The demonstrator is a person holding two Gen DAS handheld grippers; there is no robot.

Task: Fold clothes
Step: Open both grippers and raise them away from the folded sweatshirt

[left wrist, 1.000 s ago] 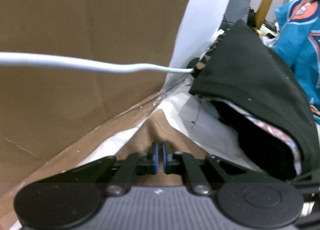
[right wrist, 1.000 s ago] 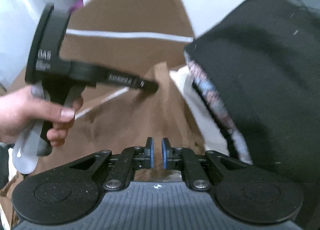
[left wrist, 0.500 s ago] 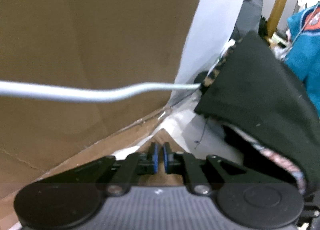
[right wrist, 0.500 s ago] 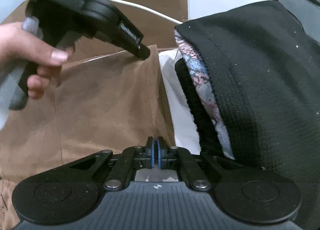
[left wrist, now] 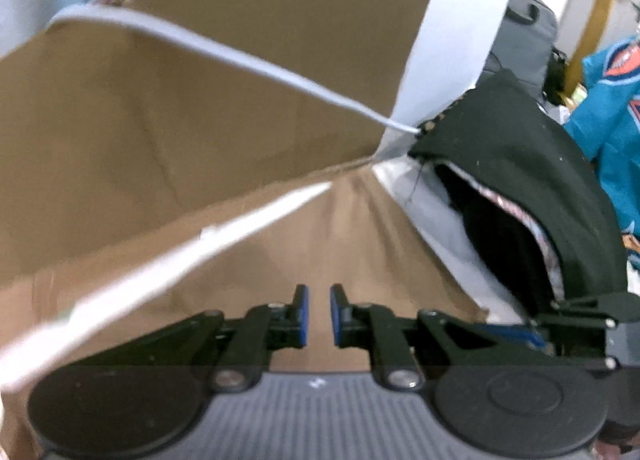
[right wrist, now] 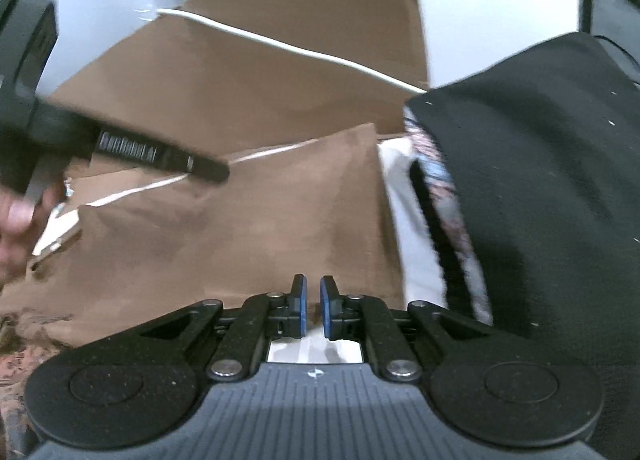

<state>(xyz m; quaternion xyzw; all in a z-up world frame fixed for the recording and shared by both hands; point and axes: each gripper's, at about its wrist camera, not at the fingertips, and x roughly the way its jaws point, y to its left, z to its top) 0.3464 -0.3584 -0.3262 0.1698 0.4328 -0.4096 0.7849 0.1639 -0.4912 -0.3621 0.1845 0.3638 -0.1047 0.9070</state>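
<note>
The left gripper (left wrist: 316,314) has its blue-padded fingers parted by a narrow gap, and nothing sits between them; below the tips lies the brown garment (left wrist: 340,244). The right gripper (right wrist: 311,312) looks much the same, its jaws a small slit apart and empty, hovering over the near edge of that same brown cloth (right wrist: 224,236), with a bit of white surface showing just under the pads.

From the right wrist view the brown garment spreads flat from 6 o'clock up toward 12. At 9 o'clock a hand (right wrist: 16,219) grips the handle of the left tool, whose black nose reaches over the cloth's far edge; the picture is blurred there. At 3 o'clock rises a pile of dark clothes (right wrist: 532,179), black on top with a patterned layer showing at its edge. Behind, at 11 to 12 o'clock, stands a cardboard sheet (left wrist: 200,99), crossed by a white cable (left wrist: 256,63). A teal jersey (left wrist: 608,107) hangs at 2 o'clock in the left view.
</note>
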